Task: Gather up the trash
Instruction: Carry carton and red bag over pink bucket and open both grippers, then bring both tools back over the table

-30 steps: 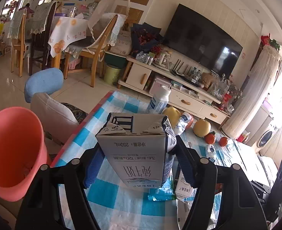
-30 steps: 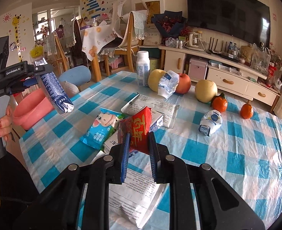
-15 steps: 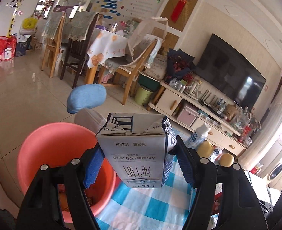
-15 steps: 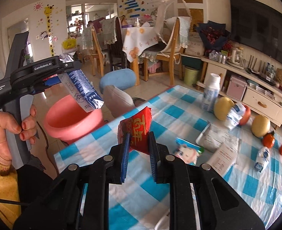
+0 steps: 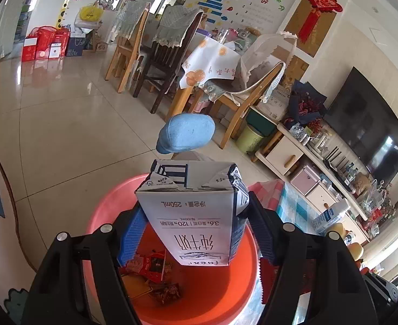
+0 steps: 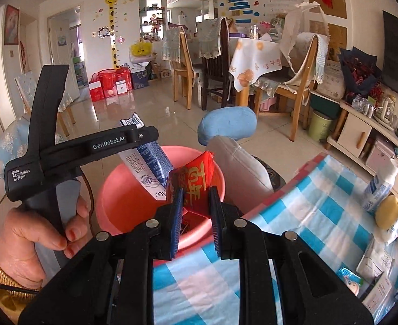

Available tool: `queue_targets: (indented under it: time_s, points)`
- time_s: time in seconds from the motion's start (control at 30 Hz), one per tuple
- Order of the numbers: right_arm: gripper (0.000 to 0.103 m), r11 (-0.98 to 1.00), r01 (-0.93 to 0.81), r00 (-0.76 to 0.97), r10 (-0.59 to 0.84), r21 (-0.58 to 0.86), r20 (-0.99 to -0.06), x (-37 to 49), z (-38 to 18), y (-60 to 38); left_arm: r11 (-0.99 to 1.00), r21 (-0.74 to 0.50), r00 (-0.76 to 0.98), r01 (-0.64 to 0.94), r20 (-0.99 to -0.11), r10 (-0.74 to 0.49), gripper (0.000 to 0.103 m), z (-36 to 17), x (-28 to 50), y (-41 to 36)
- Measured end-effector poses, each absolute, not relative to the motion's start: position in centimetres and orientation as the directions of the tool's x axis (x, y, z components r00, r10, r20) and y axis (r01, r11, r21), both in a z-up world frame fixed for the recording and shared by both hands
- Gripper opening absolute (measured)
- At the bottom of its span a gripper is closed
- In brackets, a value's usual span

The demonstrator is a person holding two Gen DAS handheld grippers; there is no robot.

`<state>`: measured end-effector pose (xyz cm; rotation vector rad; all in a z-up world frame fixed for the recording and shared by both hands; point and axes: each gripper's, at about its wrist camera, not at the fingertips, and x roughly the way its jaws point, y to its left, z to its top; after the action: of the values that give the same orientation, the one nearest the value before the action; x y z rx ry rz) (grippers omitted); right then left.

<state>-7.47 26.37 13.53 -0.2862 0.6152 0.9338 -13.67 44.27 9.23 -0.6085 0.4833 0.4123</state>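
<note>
— Left gripper (image 5: 196,233) is clamped on the milk carton (image 5: 192,211), held right above the pink bin (image 5: 220,292). Does it just let go?

— Yes, but it should sit over the middle first. From the left wrist view the carton hangs over the far half of the bin, above the wrappers (image 5: 155,270) already lying inside, so spreading the pads there should drop it cleanly.

— And the right gripper (image 6: 196,211)?

— Clenched on a red packet (image 6: 196,184), near the bin's near rim (image 6: 199,239), beside the blue-checked surface (image 6: 293,216). I'd carry it further over the opening before releasing; the packet is light and could flutter onto the rim or the floor.

— Will the two collide?

— Possibly. The carton's lower corner looks just beside the packet, though I can't tell whether they touch. Release one, withdraw, then the other.
</note>
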Motion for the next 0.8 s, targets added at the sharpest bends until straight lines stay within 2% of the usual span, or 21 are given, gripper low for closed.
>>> queue_targets:
  time_s: [0.03,0.1,0.13,0.2,0.23,0.27,0.4,0.53,0.8]
  points:
    - [0.023,0.57,-0.821,0.433,0.659,0.032,-0.616,-7.3,13.1,27.2,0.741,-0.437,0.803,-0.51,-0.551,0.227,0.071,8.9,-13.6,44.6]
    - [0.033,0.578,-0.816,0.435,0.638,0.022,-0.636,-6.9,11.9,28.6,0.724,-0.431,0.784,-0.539,-0.571,0.244,0.074,8.3,-13.6,45.2]
    - [0.039,0.583,-0.812,0.435,0.625,0.017,-0.648,-6.8,11.2,29.1,0.715,-0.429,0.776,-0.552,-0.579,0.251,0.08,8.1,-13.6,45.4]
    - [0.055,0.599,-0.8,0.444,0.617,0.022,-0.65,-6.7,10.5,29.0,0.7,-0.42,0.762,-0.577,-0.585,0.277,0.088,7.9,-13.7,45.8]
    - [0.069,0.612,-0.79,0.455,0.615,0.027,-0.644,-6.7,10.3,28.6,0.697,-0.412,0.757,-0.586,-0.585,0.291,0.088,7.9,-13.8,45.8]
    - [0.078,0.626,-0.78,0.467,0.613,0.03,-0.637,-6.8,10.1,27.9,0.697,-0.401,0.752,-0.594,-0.585,0.304,0.088,8.0,-13.8,45.8]
    - [0.088,0.674,-0.739,0.517,0.576,0.009,-0.633,-7.1,9.9,26.0,0.714,-0.348,0.736,-0.608,-0.584,0.342,0.09,8.5,-13.3,44.7]
    - [0.093,0.706,-0.706,0.566,0.519,-0.052,-0.64,-7.5,9.7,24.0,0.759,-0.25,0.717,-0.601,-0.588,0.374,0.096,9.4,-12.1,42.6]
    - [0.095,0.743,-0.656,0.611,0.42,-0.132,-0.671,-8.4,8.5,20.3,0.824,-0.126,0.707,-0.552,-0.594,0.384,0.096,10.2,-10.4,38.3]
